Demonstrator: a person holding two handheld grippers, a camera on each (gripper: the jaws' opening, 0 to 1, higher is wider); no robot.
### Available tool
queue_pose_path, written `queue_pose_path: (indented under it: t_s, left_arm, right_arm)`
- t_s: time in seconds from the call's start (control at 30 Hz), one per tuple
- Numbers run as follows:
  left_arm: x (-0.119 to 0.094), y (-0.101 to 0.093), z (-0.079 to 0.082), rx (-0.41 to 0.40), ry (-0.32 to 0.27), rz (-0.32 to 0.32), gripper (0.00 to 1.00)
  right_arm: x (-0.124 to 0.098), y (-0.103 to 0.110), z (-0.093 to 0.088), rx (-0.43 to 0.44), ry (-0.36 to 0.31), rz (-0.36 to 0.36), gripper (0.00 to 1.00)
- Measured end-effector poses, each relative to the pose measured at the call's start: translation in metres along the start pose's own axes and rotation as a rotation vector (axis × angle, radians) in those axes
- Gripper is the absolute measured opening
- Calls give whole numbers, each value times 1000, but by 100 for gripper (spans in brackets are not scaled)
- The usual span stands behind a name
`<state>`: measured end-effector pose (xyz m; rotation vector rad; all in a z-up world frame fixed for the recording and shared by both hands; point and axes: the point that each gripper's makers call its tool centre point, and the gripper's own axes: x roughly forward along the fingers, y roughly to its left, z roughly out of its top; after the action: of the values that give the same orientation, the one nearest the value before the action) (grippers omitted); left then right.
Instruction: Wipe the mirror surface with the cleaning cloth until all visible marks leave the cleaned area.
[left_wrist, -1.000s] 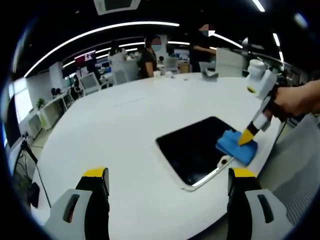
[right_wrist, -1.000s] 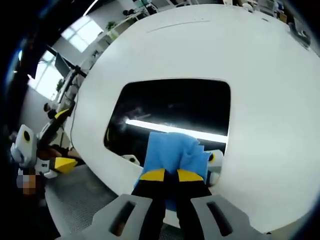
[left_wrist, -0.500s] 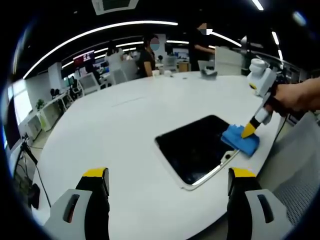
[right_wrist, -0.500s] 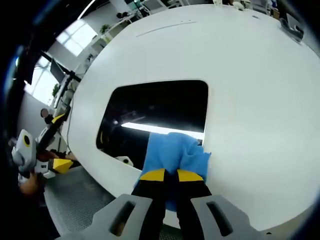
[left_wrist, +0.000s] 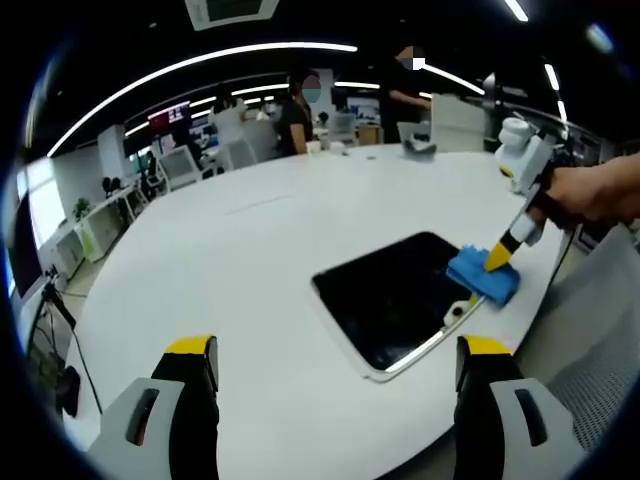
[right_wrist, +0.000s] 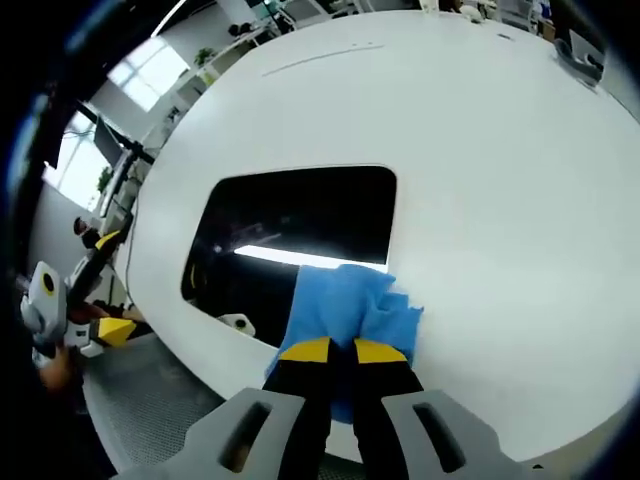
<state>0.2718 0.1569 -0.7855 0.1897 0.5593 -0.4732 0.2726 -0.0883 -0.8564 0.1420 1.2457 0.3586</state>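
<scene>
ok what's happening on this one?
A person is wiping a mirror lying flat on a white table. The right tongs are shut on a blue cleaning cloth, pressed at the mirror's edge, partly over the frame and onto the table. In the left gripper view the person's hand holds those tongs at the mirror's far corner. The left tongs hang open, off the mirror, holding nothing.

A wide white round table (left_wrist: 230, 250) spreads ahead of me. Beyond its far edge people (left_wrist: 296, 112) stand among white chairs (left_wrist: 178, 165), long ceiling lights (left_wrist: 200, 62) curve overhead, and grey floor (right_wrist: 150, 400) lies below its rim.
</scene>
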Motion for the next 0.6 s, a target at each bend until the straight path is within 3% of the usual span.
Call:
queue_pose_path:
  t_s: [0.3,0.6]
  left_arm:
    - [0,1,0,-2,-4,2,99]
    - [0,2,0,-3,-1,7,99]
  right_arm:
    - [5,-2,9,-14,7,-17,1]
    - [11,-5,38,-36,1,-48,1]
